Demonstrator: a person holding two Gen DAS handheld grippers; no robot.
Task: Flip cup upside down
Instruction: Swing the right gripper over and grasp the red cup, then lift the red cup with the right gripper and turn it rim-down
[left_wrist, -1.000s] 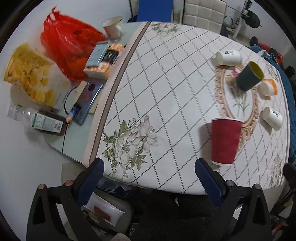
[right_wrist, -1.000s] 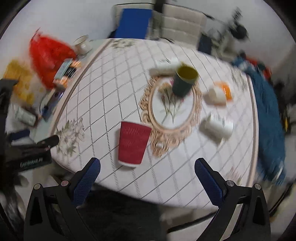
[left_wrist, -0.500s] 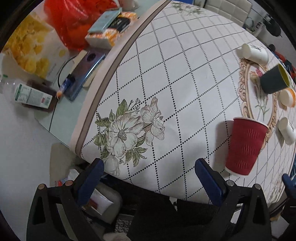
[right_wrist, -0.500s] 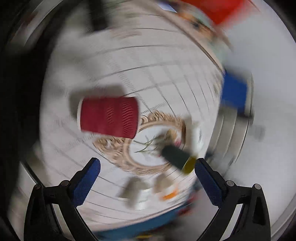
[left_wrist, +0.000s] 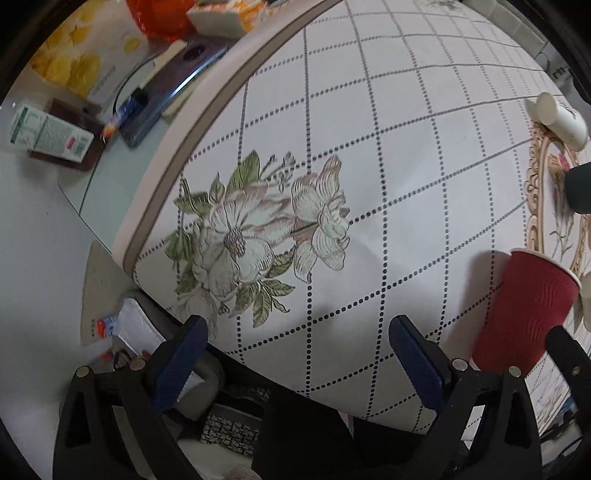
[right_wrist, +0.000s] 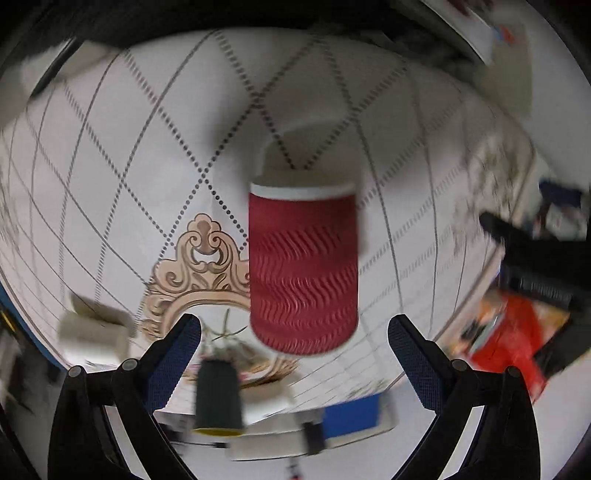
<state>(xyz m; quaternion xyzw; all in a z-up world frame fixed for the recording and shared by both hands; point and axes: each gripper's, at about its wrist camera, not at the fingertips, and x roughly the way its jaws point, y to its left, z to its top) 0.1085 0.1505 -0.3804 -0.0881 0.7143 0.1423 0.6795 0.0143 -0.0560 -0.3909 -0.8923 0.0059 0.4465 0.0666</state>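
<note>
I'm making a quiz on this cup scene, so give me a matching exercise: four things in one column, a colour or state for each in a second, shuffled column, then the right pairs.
Things:
1. paper cup
2. white cup
3. left tool
4. printed flower

Colour or state:
A. lying on its side
B. open, holding nothing
C. red, ribbed wall, standing
D. white petals, green leaves

Pairs: 1-C, 2-A, 3-B, 4-D

In the right wrist view the right tool is also open, with the paper cup ahead of it, ungrasped.
</note>
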